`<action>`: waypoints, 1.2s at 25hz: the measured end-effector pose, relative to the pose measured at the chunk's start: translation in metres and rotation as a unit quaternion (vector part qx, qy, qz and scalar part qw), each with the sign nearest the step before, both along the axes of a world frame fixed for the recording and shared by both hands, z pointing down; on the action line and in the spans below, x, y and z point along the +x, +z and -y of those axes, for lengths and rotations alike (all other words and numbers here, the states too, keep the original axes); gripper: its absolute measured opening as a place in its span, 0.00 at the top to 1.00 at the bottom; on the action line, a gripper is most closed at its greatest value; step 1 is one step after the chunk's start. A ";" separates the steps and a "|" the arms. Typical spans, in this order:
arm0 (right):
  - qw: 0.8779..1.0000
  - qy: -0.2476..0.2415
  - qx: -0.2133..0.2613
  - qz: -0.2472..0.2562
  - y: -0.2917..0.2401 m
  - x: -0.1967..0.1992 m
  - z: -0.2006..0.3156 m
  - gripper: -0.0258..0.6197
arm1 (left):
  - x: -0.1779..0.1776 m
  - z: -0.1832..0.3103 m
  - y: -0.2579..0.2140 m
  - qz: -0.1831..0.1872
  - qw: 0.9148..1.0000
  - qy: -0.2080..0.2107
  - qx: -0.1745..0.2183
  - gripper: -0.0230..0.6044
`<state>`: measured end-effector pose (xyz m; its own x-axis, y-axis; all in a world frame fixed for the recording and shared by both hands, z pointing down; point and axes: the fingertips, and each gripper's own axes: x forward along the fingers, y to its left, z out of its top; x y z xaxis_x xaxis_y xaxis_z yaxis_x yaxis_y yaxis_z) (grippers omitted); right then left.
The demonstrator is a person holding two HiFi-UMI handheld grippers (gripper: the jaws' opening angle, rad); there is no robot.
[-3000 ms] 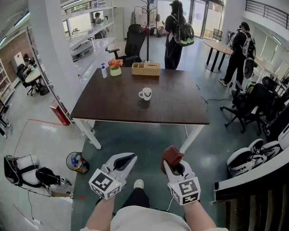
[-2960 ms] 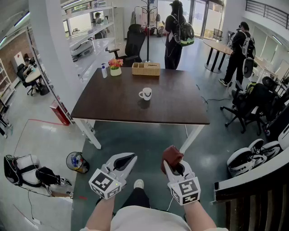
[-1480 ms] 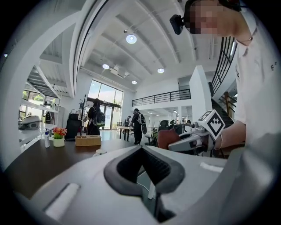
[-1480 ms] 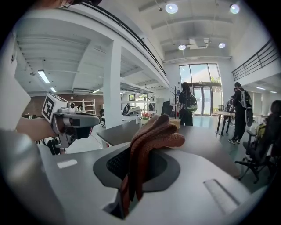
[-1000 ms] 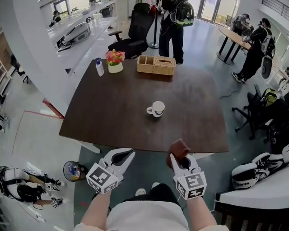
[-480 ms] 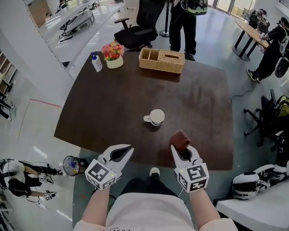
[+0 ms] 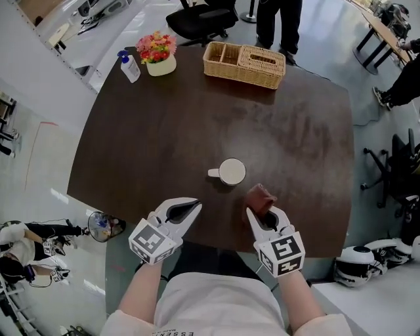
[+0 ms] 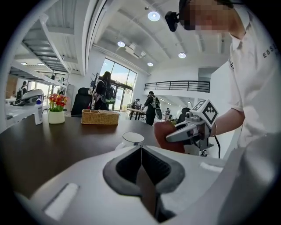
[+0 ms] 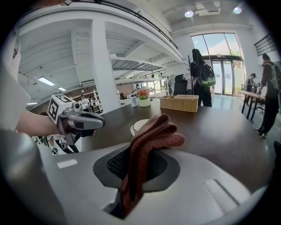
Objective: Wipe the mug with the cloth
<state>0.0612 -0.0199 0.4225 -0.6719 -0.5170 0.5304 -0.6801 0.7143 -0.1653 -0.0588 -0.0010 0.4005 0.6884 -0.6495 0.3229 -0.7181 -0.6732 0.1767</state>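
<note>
right gripper (image 7: 262, 214): clamped on the cloth (image 9: 151, 136), a folded rust-red wad that sticks out past the jaw tips (the right gripper view shows the folds pinched deep between the pads)
left gripper (image 7: 191, 209): jaws pressed together, nothing between them
mug (image 7: 231, 172): white, upright on the table (image 7: 151, 138), handle to the left in the head view; neither tool touches it
gripper positions: both over the table's near edge, well apart from each other; the left one sits below-left of the mug, the right one below-right of it
cloth vs mug: the cloth's front end is near the mug's right side, with a strip of bare tabletop between them (no contact)
table: dark brown top
far side of table: wicker basket (image 7: 244, 63), flower pot (image 7: 156, 54) with red and yellow blooms, pump bottle (image 7: 129, 65) just beside the pot
beyond the table: office chair (image 7: 200, 16); a person (image 7: 277, 20) standing, legs only in the head view
</note>
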 end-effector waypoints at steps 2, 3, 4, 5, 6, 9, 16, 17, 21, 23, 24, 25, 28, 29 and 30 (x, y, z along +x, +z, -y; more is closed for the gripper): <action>1.000 -0.014 -0.015 -0.005 0.015 -0.009 0.002 0.84 | -0.003 0.017 0.016 0.008 1.000 0.006 -0.005 0.96; 0.999 -0.020 -0.024 -0.009 0.023 -0.014 0.002 0.84 | -0.005 0.025 0.023 0.011 1.000 0.012 -0.011 0.96; 0.999 -0.026 -0.034 -0.011 0.029 -0.020 0.002 0.84 | -0.007 0.032 0.030 0.012 1.000 0.021 -0.019 0.94; 0.999 -0.029 -0.043 -0.013 0.035 -0.025 0.002 0.84 | -0.007 0.038 0.037 0.012 0.999 0.032 -0.025 0.93; 0.998 -0.032 -0.051 -0.014 0.040 -0.030 0.003 0.84 | -0.008 0.044 0.042 0.011 0.999 0.042 -0.029 0.92; 0.997 -0.048 -0.066 -0.013 0.051 -0.046 0.008 0.84 | -0.011 0.063 0.057 0.014 0.998 0.049 -0.030 0.84; 0.993 -0.080 -0.083 -0.004 0.068 -0.074 0.011 0.84 | 0.004 0.093 0.084 0.050 0.990 0.127 -0.019 0.65; 0.993 -0.083 -0.087 -0.005 0.069 -0.077 0.011 0.84 | 0.008 0.094 0.085 0.049 0.988 0.143 -0.017 0.66; 0.991 -0.086 -0.098 -0.010 0.077 -0.086 0.013 0.84 | 0.019 0.098 0.088 0.048 0.979 0.199 0.002 0.66; 0.991 -0.086 -0.102 -0.012 0.082 -0.089 0.015 0.84 | 0.021 0.101 0.091 0.049 0.975 0.216 0.009 0.66; 0.991 -0.086 -0.103 -0.012 0.083 -0.089 0.015 0.84 | 0.023 0.101 0.092 0.049 0.974 0.222 0.011 0.66; 0.991 -0.086 -0.105 -0.013 0.085 -0.090 0.015 0.84 | 0.024 0.101 0.093 0.050 0.972 0.228 0.014 0.66; 0.990 -0.090 -0.106 -0.013 0.084 -0.092 0.013 0.84 | 0.026 0.098 0.092 0.056 0.967 0.246 0.027 0.75; 0.990 -0.092 -0.106 -0.013 0.084 -0.094 0.014 0.84 | 0.026 0.097 0.092 0.059 0.966 0.252 0.030 0.83; 0.990 -0.095 -0.105 -0.012 0.083 -0.096 0.014 0.84 | 0.026 0.096 0.092 0.061 0.964 0.257 0.032 0.83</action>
<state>-0.0344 -0.0337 0.5053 -0.7316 -0.2592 0.6305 -0.5430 0.7808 -0.3091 -0.0328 -0.0975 0.4922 0.8839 -0.2540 0.3928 -0.2999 -0.9522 0.0591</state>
